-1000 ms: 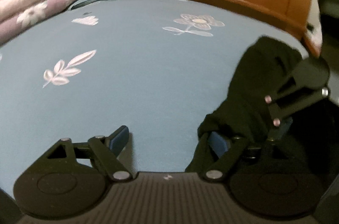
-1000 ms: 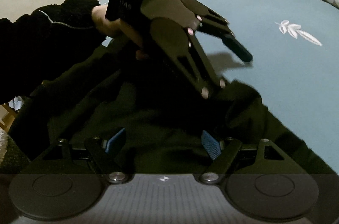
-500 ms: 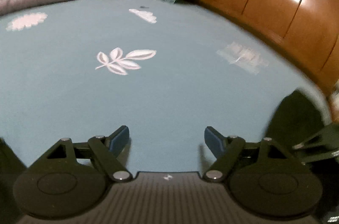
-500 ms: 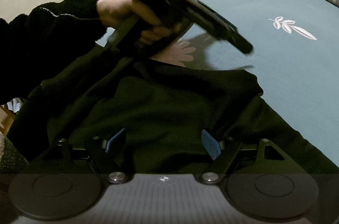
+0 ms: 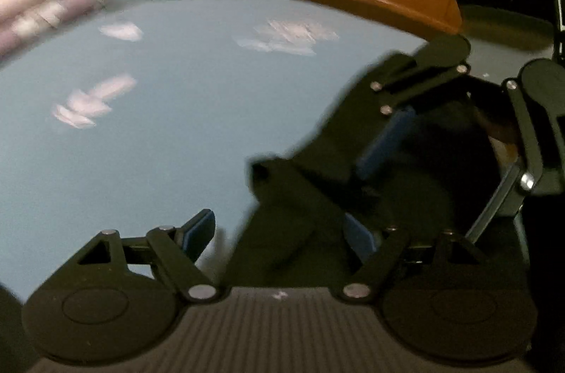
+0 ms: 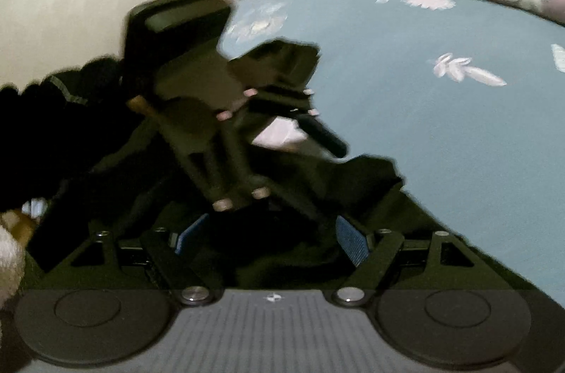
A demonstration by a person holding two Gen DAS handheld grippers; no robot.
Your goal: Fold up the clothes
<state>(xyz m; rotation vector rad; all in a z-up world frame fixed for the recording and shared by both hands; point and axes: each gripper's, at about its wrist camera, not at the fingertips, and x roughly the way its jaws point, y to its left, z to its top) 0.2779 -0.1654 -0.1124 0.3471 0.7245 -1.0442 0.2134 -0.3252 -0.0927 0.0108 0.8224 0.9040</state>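
Garment point(image 6: 282, 253) beneath spread right jaws, unpinched

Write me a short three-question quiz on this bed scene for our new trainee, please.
1. True or false: the left gripper has its fingers clamped on the garment.
2. What colour is the sheet? A) red B) blue with pale flowers C) plain white
3. Fill in: the dark garment lies near the bed's ____, not its middle.

Key: 1. False: both the left and the right gripper stand open, with nothing pinched. 2. B. 3. edge.
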